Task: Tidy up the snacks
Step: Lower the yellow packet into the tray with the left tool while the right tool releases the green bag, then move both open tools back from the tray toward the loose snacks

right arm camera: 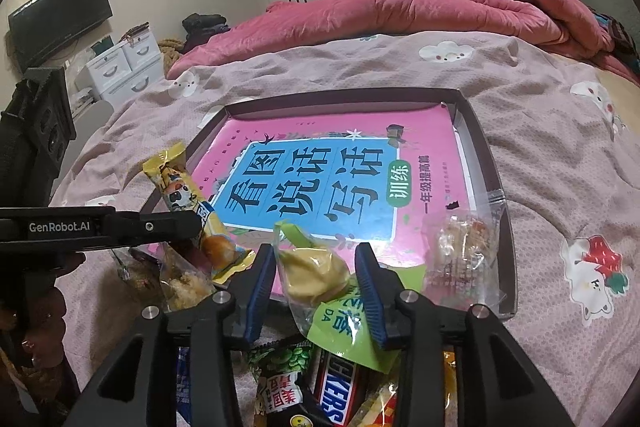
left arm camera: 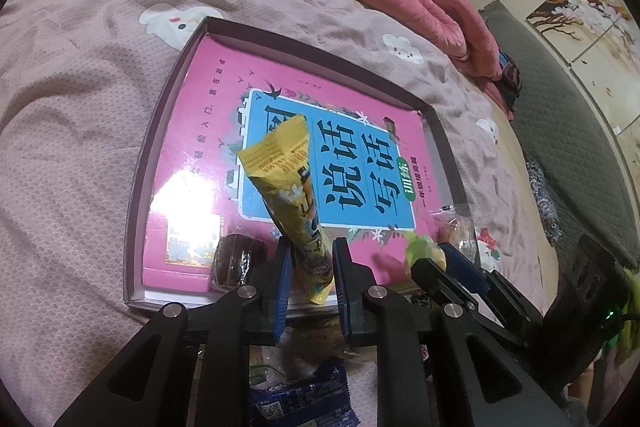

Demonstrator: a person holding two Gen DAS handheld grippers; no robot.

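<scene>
A shallow box with a pink and blue book cover inside lies on the bed. My left gripper is shut on a long yellow snack packet, held upright over the box's near edge; it also shows in the right wrist view. My right gripper holds a green and clear packet with a yellow pastry between its pads at the box's near edge. A dark wrapped snack and a clear bag of sweets lie in the box.
A pile of loose snacks lies in front of the box: a Snickers bar, a green pea packet, a blue packet. A rolled pink quilt lies at the far side of the bed.
</scene>
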